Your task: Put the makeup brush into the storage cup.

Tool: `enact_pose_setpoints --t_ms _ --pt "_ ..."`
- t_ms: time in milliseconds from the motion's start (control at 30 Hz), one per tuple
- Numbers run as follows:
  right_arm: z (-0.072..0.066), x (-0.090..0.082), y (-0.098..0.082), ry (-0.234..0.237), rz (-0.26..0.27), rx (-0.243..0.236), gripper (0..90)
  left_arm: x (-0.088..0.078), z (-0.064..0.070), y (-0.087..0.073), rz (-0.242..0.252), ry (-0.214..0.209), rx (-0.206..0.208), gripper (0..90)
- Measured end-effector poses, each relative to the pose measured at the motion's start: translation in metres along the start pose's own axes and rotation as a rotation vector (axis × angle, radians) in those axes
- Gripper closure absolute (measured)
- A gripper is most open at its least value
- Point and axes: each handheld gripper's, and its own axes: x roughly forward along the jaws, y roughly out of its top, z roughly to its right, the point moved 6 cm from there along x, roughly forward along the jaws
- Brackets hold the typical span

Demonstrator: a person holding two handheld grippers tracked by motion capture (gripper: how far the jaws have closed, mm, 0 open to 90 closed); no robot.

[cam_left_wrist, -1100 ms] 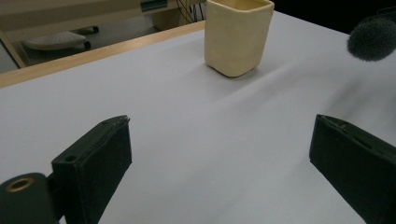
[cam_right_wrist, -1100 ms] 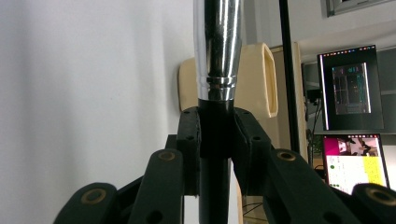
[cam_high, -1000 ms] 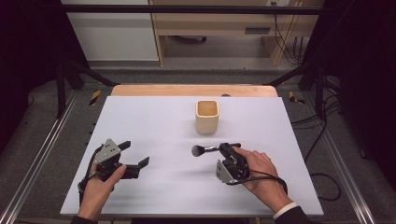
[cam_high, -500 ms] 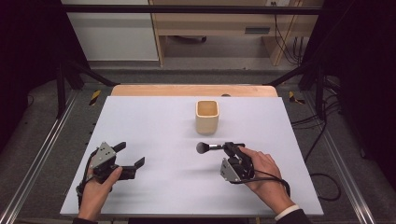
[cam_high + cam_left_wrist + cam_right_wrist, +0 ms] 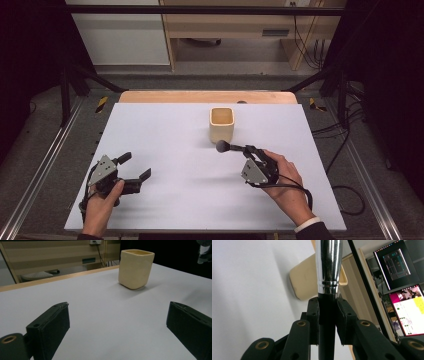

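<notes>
A cream square cup point(image 5: 221, 124) stands upright on the white table point(image 5: 165, 130), back of centre. My right gripper point(image 5: 250, 150) is shut on the black handle of a brush point(image 5: 222, 146), whose dark round head points left and hangs just in front of the cup. In the right gripper view the pads clamp the handle below the brush's chrome ferrule point(image 5: 328, 265), with the cup point(image 5: 304, 282) behind it. My left gripper point(image 5: 136, 166) rests low near the front left, open, nothing between its fingers. Its view looks across bare table past its jaws point(image 5: 117, 322) to the cup point(image 5: 135, 268).
A wooden strip point(image 5: 205, 96) runs along the table's far edge. Metal rails point(image 5: 45, 165) flank the table, and cables point(image 5: 345, 195) lie on the floor at right. Two lit monitors point(image 5: 402, 277) appear in the right gripper view.
The right gripper has carried the brush a little right and farther back, so its head is closer to the cup. The left gripper has shifted slightly left and lower.
</notes>
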Motion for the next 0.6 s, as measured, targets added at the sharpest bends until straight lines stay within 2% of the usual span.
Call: enact_pose_setpoints --t_ms 267,600 --pt "0.008 0.005 -0.004 0.009 0.017 0.110 74.5 0.004 0.010 0.002 0.033 -0.031 0.016 4.6" --pt "0.017 0.012 -0.001 0.034 0.057 0.272 74.5 0.003 0.010 0.001 0.049 -0.030 0.014 4.5"
